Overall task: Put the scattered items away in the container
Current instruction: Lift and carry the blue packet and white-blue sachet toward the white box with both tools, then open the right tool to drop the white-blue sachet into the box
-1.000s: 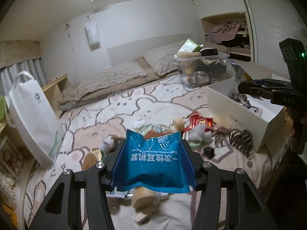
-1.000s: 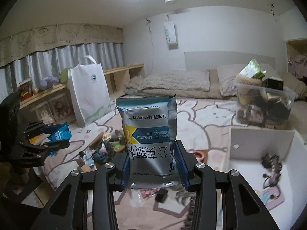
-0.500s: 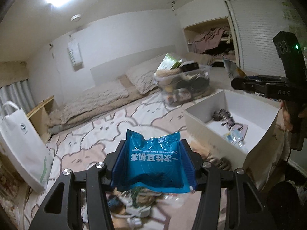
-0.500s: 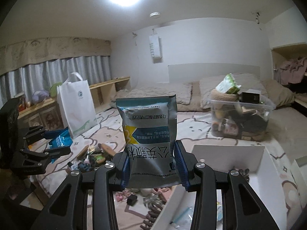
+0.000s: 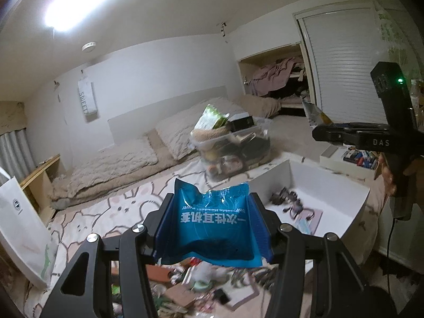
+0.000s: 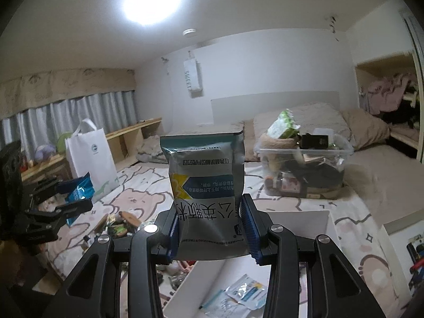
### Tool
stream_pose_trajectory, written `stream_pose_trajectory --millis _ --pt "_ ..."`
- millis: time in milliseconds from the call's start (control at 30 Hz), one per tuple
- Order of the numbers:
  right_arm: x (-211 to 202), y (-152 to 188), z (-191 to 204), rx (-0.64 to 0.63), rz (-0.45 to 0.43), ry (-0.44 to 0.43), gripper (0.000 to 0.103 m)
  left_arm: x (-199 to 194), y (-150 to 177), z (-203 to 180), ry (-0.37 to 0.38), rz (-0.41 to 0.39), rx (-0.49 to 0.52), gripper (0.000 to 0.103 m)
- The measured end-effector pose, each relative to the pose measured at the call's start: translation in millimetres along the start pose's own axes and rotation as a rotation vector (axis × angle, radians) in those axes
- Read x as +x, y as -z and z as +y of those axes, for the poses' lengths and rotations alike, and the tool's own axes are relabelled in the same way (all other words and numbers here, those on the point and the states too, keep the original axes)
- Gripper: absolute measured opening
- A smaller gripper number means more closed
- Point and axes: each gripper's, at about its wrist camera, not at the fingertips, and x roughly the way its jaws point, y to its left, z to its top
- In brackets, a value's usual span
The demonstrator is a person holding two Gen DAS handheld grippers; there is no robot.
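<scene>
Blue packet (image 5: 214, 228): glossy plastic film, creased. Silver pouch (image 6: 205, 185): shiny foil. White box (image 5: 355, 212): smooth matt board; bed cover (image 5: 127, 206): soft printed cloth.

Blue packet (image 5: 214, 225), white upside-down print, crinkled, pinched by both side edges, top edge up. Grey packet (image 6: 205, 185), yellow-and-blue panel, upright, lower half clamped. White box (image 5: 328, 185), open-topped, on the bed; holds a dark tangle, flat sachets (image 6: 243, 295). Scattered clutter (image 5: 201, 281) on the bedspread just beside the box.

cartoon-print bedsheet (image 5: 111, 212), white box (image 5: 328, 185), clear bin (image 5: 235, 153), scattered clutter (image 5: 185, 286), white tote bag (image 6: 90, 156)
</scene>
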Motion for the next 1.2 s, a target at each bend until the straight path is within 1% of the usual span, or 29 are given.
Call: stream_pose_trajectory --millis 267,400,533,700,833,967,1033,1100,1200 --pt "1.1 -14.1 -41.9 0.051 0.035 0.050 0.043 26.5 -22.0 -28.6 0.054 -0.023 -0.013 0.054" --pt "8.0 -13.8 -55.7 0.041 0.092 0.083 0.043 39.0 -31.7 -39.2 0.085 -0.034 -0.025 0.054" --pt "22.6 -3.1 -61.8 -0.028 0.173 0.141 0.043 56.1 -37.3 -51.5 0.121 -0.028 -0.033 0.054" --pt "48.5 16.5 -76.5 -0.018 0.282 0.150 0.043 81.6 -38.6 -68.5 0.160 -0.008 -0.036 0.054" --pt "70.8 34.7 -82.9 -0.063 0.380 0.174 0.043 100.8 -38.3 -80.3 0.185 0.011 -0.033 0.054" --pt "90.8 49.6 -95.6 -0.055 0.486 0.167 0.043 122.5 -35.1 -88.7 0.206 0.037 -0.044 0.054" --pt "101.9 58.4 -100.8 -0.030 0.558 0.155 0.043 134.5 -32.8 -91.4 0.222 0.060 -0.058 0.054" --pt "109.4 67.8 -103.8 -0.009 0.610 0.136 0.043 147.4 -30.0 -95.4 0.227 0.086 -0.060 0.054" --pt "117.3 80.9 -101.0 -0.031 0.681 0.120 0.043 159.5 -25.3 -98.8 0.239 0.115 -0.066 0.054"
